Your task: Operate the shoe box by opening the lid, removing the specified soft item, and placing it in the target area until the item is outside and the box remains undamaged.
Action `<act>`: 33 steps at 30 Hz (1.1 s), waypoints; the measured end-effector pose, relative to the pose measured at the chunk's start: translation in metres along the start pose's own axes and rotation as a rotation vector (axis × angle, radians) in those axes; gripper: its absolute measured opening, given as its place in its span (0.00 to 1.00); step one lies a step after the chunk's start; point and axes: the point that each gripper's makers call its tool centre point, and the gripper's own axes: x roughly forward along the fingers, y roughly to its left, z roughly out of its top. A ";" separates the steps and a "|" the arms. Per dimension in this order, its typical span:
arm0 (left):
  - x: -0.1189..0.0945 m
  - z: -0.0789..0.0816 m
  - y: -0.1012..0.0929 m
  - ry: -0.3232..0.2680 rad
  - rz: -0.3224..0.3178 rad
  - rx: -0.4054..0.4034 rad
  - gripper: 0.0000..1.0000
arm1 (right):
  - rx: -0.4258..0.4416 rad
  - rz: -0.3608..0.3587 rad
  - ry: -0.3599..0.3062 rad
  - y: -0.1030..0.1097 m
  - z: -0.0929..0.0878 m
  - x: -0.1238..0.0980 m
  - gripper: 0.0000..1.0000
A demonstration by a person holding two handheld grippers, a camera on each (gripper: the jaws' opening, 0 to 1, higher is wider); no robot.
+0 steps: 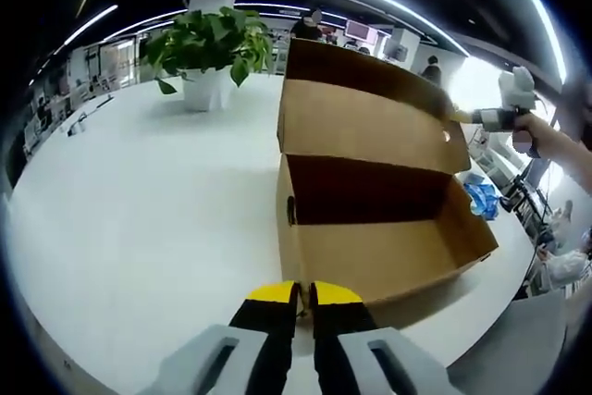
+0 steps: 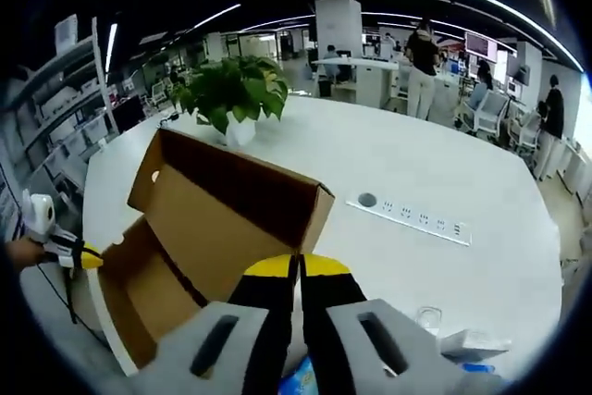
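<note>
Broadly, a round white table [image 1: 139,228] [image 2: 462,173] is spreading across both views, and a brown cardboard box [image 1: 388,261] [image 2: 139,302] is sitting on it near one edge. The box is standing open, its brown inside showing in the left gripper view. Its hinged lid [image 1: 361,122] [image 2: 222,201] is rising steeply from the back wall, leaning a little away from the opening.

A leafy plant [image 1: 208,43] [image 2: 231,90] in a white pot is standing on the table well beyond the box. People are standing and sitting at desks in the office behind it.

In the right gripper view, a white power strip [image 2: 412,217] is lying flat on the table, apart from the box, and a clear glass [image 2: 427,319] is standing nearer the camera.

A blue crumpled thing [image 1: 481,199] is lying on the table just beside the box's far end wall, outside the box.

The left gripper [image 1: 303,295] [image 2: 91,261] is pinching the box at its near corner, its yellow-tipped jaws drawn almost together on the cardboard. The right gripper [image 2: 298,270] [image 1: 460,117] is gripping the lid's free edge at one end, jaws likewise nearly touching.
</note>
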 end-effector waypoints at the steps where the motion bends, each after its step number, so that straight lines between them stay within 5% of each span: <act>1: 0.000 0.000 0.000 -0.001 0.000 0.000 0.05 | -0.004 -0.001 -0.006 0.001 0.000 -0.002 0.00; 28: -0.002 0.003 0.000 -0.062 -0.009 0.057 0.06 | 0.058 -0.031 -0.190 0.037 -0.026 -0.060 0.00; 33: -0.002 0.005 0.001 -0.070 0.000 0.071 0.13 | 0.034 -0.033 -0.215 0.044 -0.032 -0.066 0.01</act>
